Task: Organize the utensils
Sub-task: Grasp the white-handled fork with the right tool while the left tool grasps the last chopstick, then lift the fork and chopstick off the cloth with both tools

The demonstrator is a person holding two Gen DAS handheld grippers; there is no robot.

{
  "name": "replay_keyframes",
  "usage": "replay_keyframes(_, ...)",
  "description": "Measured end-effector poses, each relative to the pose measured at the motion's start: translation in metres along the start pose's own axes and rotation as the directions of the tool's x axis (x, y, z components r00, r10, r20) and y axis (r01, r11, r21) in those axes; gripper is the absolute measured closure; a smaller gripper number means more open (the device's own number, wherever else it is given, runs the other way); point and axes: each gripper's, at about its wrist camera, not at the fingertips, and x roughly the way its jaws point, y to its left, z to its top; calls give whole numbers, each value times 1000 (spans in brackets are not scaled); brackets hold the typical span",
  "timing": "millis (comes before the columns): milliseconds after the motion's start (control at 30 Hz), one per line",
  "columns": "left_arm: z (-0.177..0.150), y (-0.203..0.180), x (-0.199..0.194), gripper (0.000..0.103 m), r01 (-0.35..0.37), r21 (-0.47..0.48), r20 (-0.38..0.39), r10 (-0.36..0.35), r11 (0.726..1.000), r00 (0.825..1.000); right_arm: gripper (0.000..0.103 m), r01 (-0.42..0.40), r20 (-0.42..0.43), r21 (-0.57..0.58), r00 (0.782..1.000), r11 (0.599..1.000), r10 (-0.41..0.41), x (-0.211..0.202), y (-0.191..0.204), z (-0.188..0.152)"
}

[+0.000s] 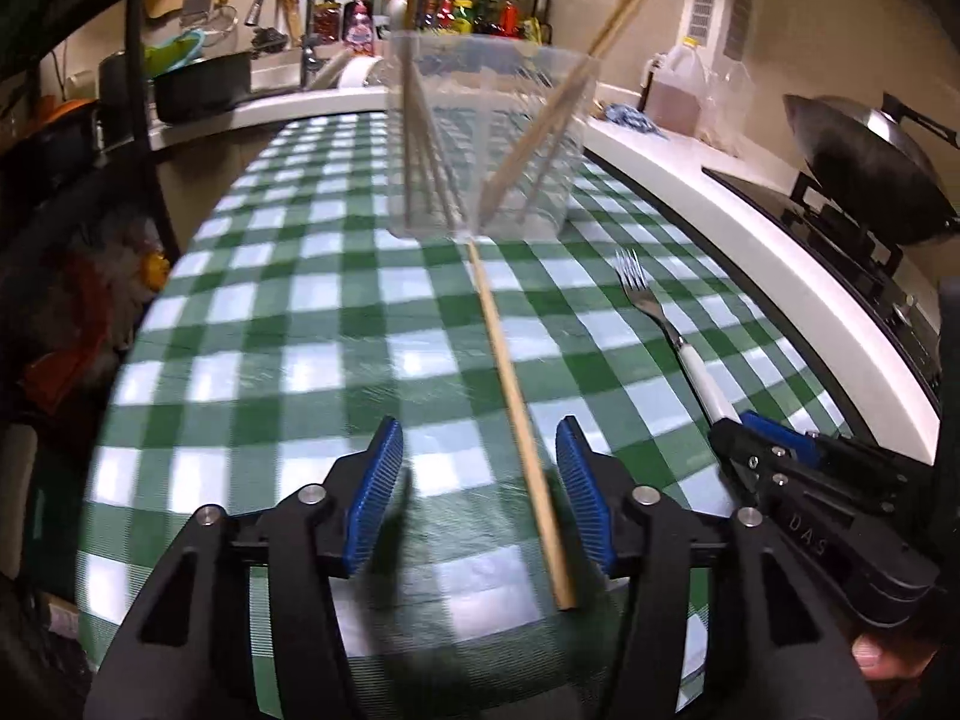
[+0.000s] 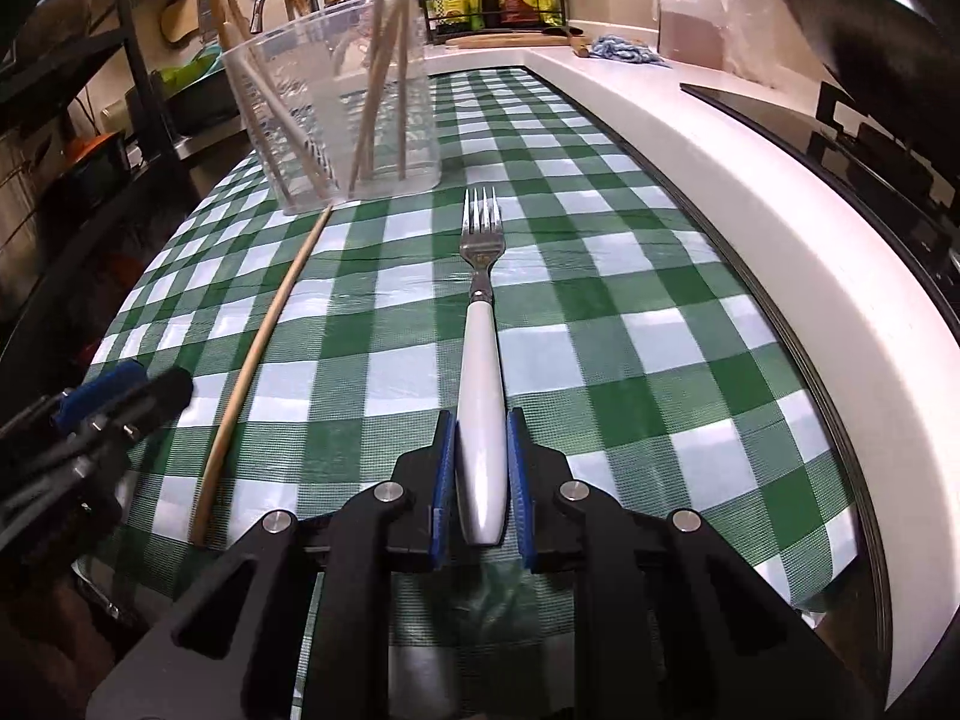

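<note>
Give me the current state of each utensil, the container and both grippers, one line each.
Left gripper: open, pads either side of the loose chopstick, not pressing.
Right gripper: shut on the fork handle.
Loose chopstick: lying flat on the tablecloth.
Fork: lying along the cloth, tines toward the container.
Clear container: upright, several chopsticks leaning inside.

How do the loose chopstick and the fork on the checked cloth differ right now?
The chopstick is one plain, thin wooden stick; the fork has metal tines and a thick white handle. The chopstick lies free between the open blue pads of the left hand-held gripper, while the fork's handle is clamped by the right hand-held gripper. Both point towards the clear container holding more chopsticks.
</note>
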Motion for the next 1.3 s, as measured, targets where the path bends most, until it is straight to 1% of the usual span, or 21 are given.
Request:
replay_keyframes(233,-12,-13,15,50,-25,28,-35,26,999,999,85,-16,4,3,1000,1000,16,-1,-3,-2)
replay_keyframes(300,-12,-14,15,54,-31,42,-36,33,999,999,85,-15,6,2,1000,1000,15,-2,-3,-3)
replay_keyframes(367,-13,-15,15,73,-53,60,-33,55,997,998,85,-13,7,3,1000,1000,13,-2,-2,-3)
replay_keyframes(400,-13,-15,15,77,-61,66,-32,63,996,997,85,-13,7,0,1000,1000,13,-2,-2,-3)
replay_keyframes(433,-12,-14,14,90,-62,66,-33,64,996,997,85,-14,6,-3,1000,1000,14,-2,-2,-3)
replay_keyframes(467,-12,-13,14,96,-64,65,-37,66,996,997,85,-15,6,-6,1000,1000,15,-2,-2,-3)
replay_keyframes(533,-12,-10,13,96,-66,61,-39,69,996,997,85,-28,4,-15,1000,999,28,-1,-1,-2)
replay_keyframes(667,-13,-4,9,96,-99,51,-37,101,994,994,85,-58,0,-31,998,998,58,-1,4,-2)
replay_keyframes(733,-14,4,6,96,-119,30,-37,121,992,992,85,-71,1,-46,997,996,71,-1,9,-1)
replay_keyframes(833,-13,14,5,96,-115,-8,-46,115,993,992,85,-86,-4,-65,996,994,86,-2,15,-1)
replay_keyframes(933,-13,18,5,96,-106,-28,-51,104,994,993,85,-81,-8,-71,997,994,80,0,16,-1)
replay_keyframes(1067,-14,12,7,93,-109,-7,-47,109,994,993,83,-67,-2,-73,998,995,67,1,15,-2)
replay_keyframes(1300,-14,11,7,93,-117,0,-41,117,993,992,82,-48,10,-90,999,995,49,2,17,-1)
